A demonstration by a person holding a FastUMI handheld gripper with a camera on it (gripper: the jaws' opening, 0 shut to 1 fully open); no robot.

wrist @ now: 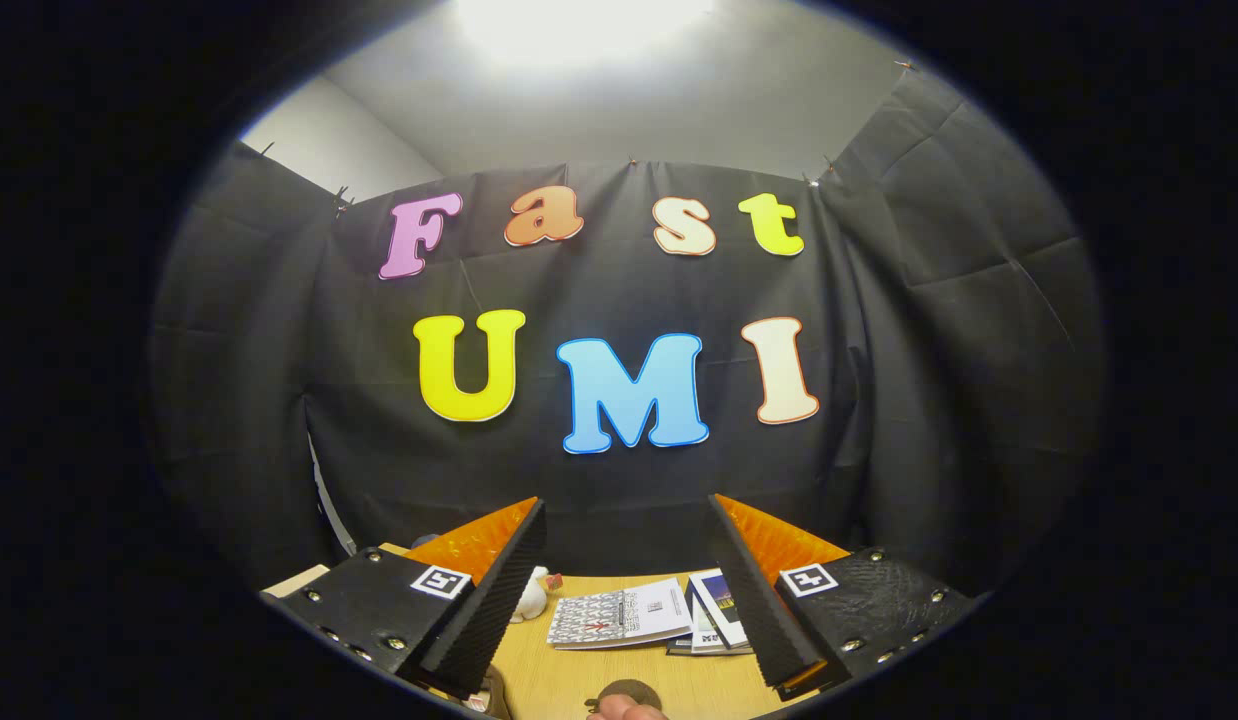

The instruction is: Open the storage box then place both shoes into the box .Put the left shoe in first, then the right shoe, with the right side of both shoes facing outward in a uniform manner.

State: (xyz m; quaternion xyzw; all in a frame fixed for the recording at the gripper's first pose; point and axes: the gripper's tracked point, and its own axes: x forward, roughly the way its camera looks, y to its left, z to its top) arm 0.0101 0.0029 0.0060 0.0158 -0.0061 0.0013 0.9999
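Note:
My gripper (627,520) is held high and level, looking at the booth's black cloth wall. Its two fingers stand wide apart, open, with nothing between them. The left finger (489,590) and the right finger (754,590) frame a strip of wooden table (569,675) below. I see no storage box and no shoes here.
On the table between the fingers lie a booklet (619,615) and a few stacked leaflets (714,615). A small white toy (531,595) sits just beside the left finger. A brown round object (624,693) and a fingertip (629,711) of a person show at the table's near edge.

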